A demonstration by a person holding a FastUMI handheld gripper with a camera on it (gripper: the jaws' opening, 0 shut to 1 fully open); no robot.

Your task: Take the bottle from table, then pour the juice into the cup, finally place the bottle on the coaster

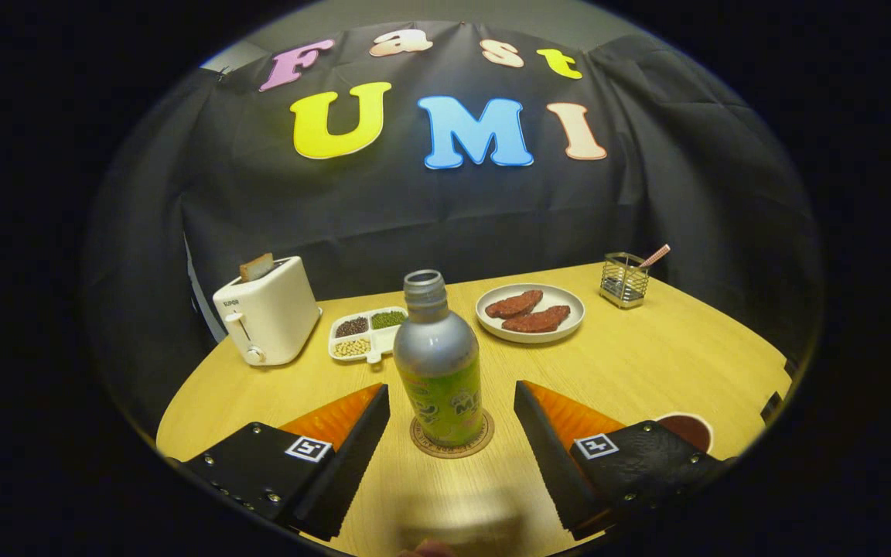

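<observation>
A silver bottle point(439, 356) with a green label, uncapped, is seen upright on the round coaster point(452, 437). The gripper point(452, 422) is spread wide, both fingers clear of the bottle between them. A dark-filled cup point(687, 430) sits beside the right finger. Bare table point(662, 363) lies beyond.

The silver bottle point(438, 357) (uncapped, green label) stood upright on the round coaster point(452, 439); the cup point(689, 430), holding dark liquid, sat off to its right.
</observation>
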